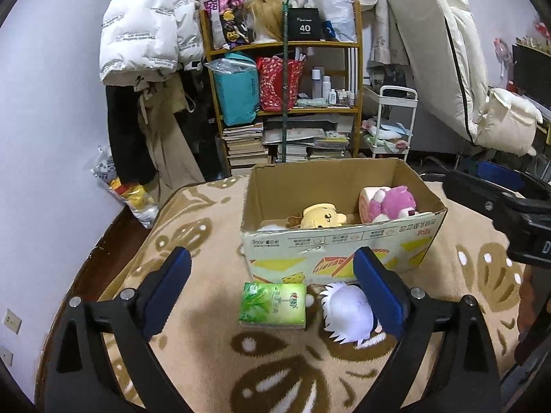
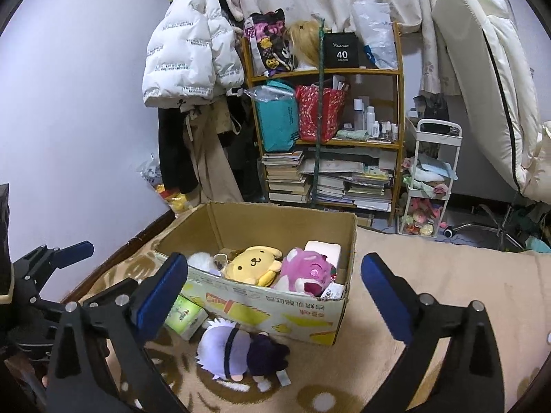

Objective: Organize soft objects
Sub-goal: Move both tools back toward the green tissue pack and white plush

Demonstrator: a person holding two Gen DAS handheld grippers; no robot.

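Two soft things left outside the box

Left wrist view: the left gripper [image 1: 272, 296] is wide open and empty, low centre, over the green tissue pack [image 1: 273, 306] and white-haired doll [image 1: 347, 316] just before the cardboard box [image 1: 344, 251]. Right wrist view: the right gripper [image 2: 275, 296], also spread and empty, faces the box holding the yellow plush [image 2: 253, 265] and pink plush [image 2: 306, 272]. Next, I judge: close on the pack or doll.

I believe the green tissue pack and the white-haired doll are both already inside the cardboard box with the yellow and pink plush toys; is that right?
Not quite. The yellow plush and pink plush are inside the cardboard box, but the green tissue pack and the white-haired doll lie outside on the blanket in front of it, as both wrist views show.
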